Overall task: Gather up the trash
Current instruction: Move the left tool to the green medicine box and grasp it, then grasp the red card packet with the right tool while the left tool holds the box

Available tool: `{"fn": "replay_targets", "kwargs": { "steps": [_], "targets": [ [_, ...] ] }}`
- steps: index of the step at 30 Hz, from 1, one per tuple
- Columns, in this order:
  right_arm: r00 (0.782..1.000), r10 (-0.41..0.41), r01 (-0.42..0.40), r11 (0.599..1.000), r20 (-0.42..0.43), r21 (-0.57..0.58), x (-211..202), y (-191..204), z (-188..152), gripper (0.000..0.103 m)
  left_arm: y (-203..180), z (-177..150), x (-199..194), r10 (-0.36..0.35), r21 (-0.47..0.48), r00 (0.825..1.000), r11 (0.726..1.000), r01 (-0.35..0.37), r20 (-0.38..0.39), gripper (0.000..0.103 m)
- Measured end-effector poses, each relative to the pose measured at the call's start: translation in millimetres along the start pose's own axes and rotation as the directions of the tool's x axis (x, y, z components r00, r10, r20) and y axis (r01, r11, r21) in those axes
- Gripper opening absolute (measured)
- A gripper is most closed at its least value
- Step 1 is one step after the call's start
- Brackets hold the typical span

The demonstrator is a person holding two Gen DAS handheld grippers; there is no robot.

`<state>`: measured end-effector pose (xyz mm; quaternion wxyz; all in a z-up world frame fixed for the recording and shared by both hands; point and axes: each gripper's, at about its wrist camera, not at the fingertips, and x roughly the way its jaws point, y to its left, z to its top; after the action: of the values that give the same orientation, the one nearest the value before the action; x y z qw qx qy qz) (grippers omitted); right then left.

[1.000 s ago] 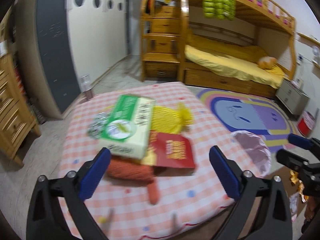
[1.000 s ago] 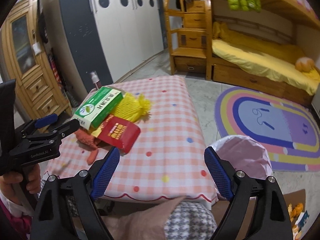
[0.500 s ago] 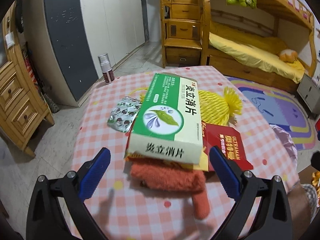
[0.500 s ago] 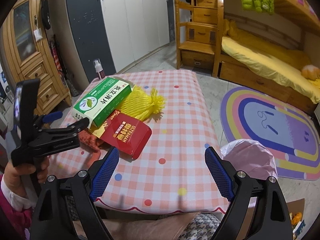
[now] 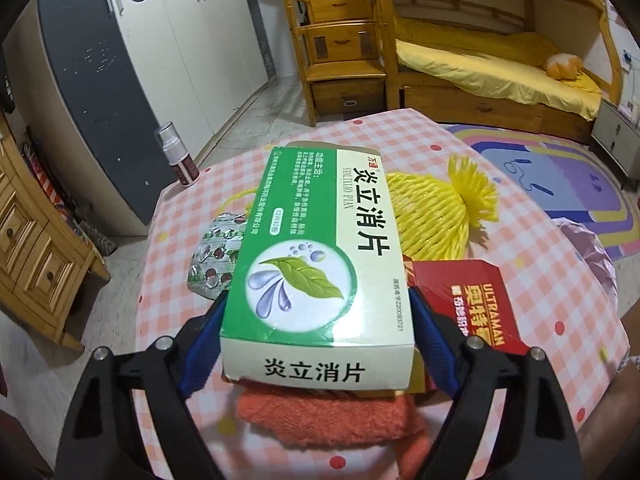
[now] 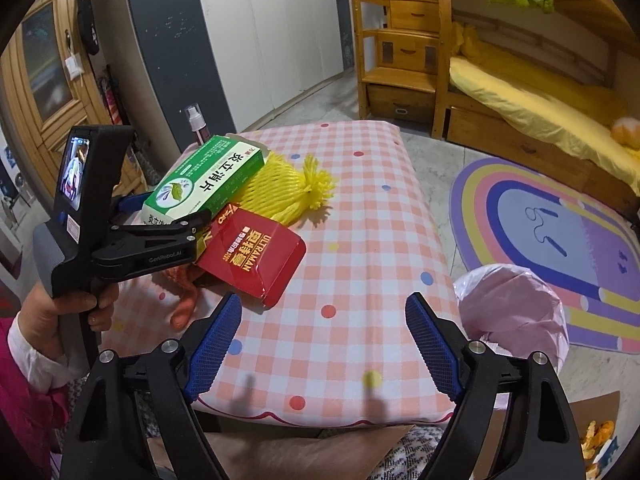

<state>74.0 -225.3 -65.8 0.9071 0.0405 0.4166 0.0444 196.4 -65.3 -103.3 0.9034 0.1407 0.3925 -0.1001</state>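
Green medicine box (image 5: 316, 264) sits between the closing left gripper (image 5: 318, 344) jaws, pads flanking it.

Each gripper has a black plastic frame with two angled arms, and a round silver screw sits on every arm. The right gripper (image 6: 323, 346) carries blue ribbed pads (image 6: 214, 346) on the inner faces, and the left gripper (image 5: 318, 344) has the same blue pads. The left tool has a black and grey handle, a small lit screen (image 6: 74, 168) and pale lettering on one arm. The hand (image 6: 66, 306) wears a white cuff under a pink sleeve (image 6: 28, 392).
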Motion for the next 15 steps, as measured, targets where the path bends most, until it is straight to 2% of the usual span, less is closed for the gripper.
{"fn": "replay_targets", "kwargs": {
  "steps": [4, 9, 11, 15],
  "targets": [
    [1.0, -0.002, 0.002, 1.0, 0.008, 0.0, -3.1, 0.9, -0.4, 0.081, 6.6, -5.1, -24.9, -0.036, -0.037, 0.998, 0.999, 0.038, 0.057, 0.08],
    [1.0, 0.001, 0.0, 1.0, 0.014, -0.008, -2.8, 4.9, 0.1, 0.082, 29.6, -16.1, -67.7, -0.056, -0.14, 0.989, 0.987, 0.075, 0.138, 0.08],
    [1.0, 0.006, -0.006, 1.0, 0.012, -0.016, -0.3, 9.4, -0.2, 0.082, 42.2, -25.3, -84.0, -0.039, -0.187, 0.987, 0.98, 0.069, 0.157, 0.08],
    [1.0, 0.011, -0.011, 0.999, 0.002, -0.043, 7.1, 19.3, -1.0, 0.082, 57.8, -44.0, -96.4, -0.001, -0.238, 0.99, 0.971, 0.035, 0.142, 0.08]
  ]
}}
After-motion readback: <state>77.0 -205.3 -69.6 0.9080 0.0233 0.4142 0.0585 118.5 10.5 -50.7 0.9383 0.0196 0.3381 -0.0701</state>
